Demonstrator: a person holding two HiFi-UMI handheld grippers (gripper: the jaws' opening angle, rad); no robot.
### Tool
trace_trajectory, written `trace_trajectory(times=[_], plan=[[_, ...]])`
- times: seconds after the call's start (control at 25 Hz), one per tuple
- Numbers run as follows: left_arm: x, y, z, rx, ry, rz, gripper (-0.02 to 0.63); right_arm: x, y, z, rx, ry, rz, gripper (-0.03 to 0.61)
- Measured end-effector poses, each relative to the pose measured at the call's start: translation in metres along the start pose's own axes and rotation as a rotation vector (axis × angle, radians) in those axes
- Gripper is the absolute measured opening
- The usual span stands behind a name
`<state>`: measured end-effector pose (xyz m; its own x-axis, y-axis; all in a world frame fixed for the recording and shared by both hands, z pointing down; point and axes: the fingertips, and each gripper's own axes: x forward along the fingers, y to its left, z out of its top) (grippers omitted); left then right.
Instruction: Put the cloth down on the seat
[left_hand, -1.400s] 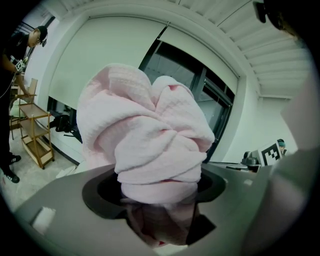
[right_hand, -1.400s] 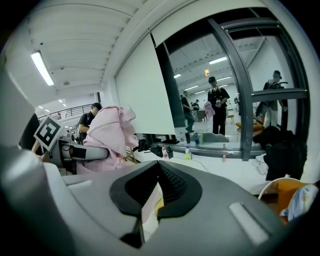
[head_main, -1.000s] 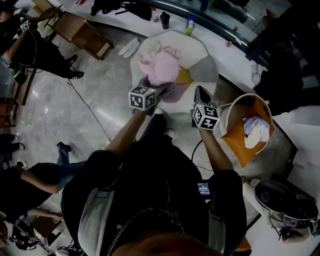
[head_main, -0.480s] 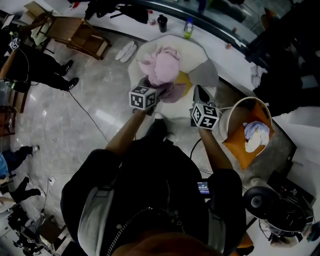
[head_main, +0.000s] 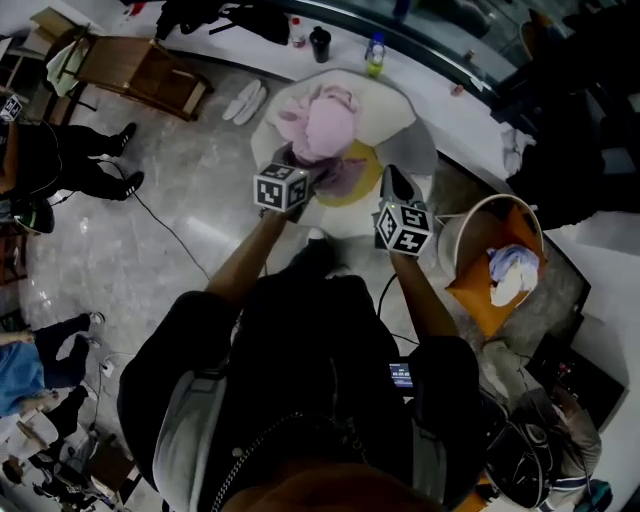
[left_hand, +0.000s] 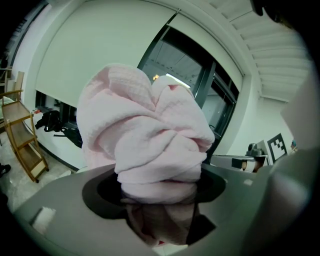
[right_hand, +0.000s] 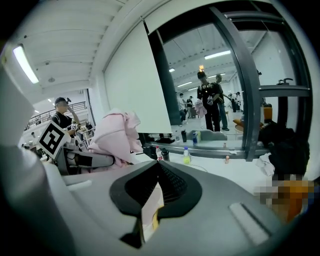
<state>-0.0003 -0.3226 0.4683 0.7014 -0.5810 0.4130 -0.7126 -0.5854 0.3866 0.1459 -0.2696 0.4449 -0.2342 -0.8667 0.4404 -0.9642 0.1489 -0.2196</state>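
Observation:
My left gripper (head_main: 303, 172) is shut on a bulky pink cloth (head_main: 325, 125), which bunches up above its jaws over the white round seat (head_main: 390, 105). In the left gripper view the pink cloth (left_hand: 150, 135) fills the middle and hides the seat. My right gripper (head_main: 393, 183) hangs just right of the cloth, over the seat's near edge, shut with nothing in it. In the right gripper view its dark pads (right_hand: 172, 182) meet at the tips, and the pink cloth (right_hand: 117, 132) shows at the left. A yellow cushion (head_main: 368, 172) lies on the seat under the cloth.
A round basket (head_main: 470, 215) with an orange lining and a pale cloth stands right of the seat. Behind the seat a white ledge carries a bottle (head_main: 375, 50) and a dark cup (head_main: 320, 42). Slippers (head_main: 248, 100) and a wooden rack (head_main: 140, 70) sit on the floor at left, near other people.
Both grippers have moved forward toward the seat, the left one carrying the pink cloth with it. The cloth now hangs further over the seat.

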Motion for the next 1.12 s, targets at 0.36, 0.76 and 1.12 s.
trace_trajectory(times=[0.36, 0.76, 1.12], plan=[[0.01, 0.007, -0.004, -0.004, -0.009, 0.01, 0.359, 0.002, -0.014, -0.006, 0.007, -0.001, -0.02, 0.003], [0.02, 0.018, -0.025, -0.001, -0.024, 0.027, 0.359, 0.0, -0.021, -0.048, 0.012, 0.007, -0.021, 0.003], [0.04, 0.046, -0.071, 0.017, -0.046, 0.056, 0.359, 0.025, -0.036, -0.115, 0.005, 0.001, -0.002, 0.003]])
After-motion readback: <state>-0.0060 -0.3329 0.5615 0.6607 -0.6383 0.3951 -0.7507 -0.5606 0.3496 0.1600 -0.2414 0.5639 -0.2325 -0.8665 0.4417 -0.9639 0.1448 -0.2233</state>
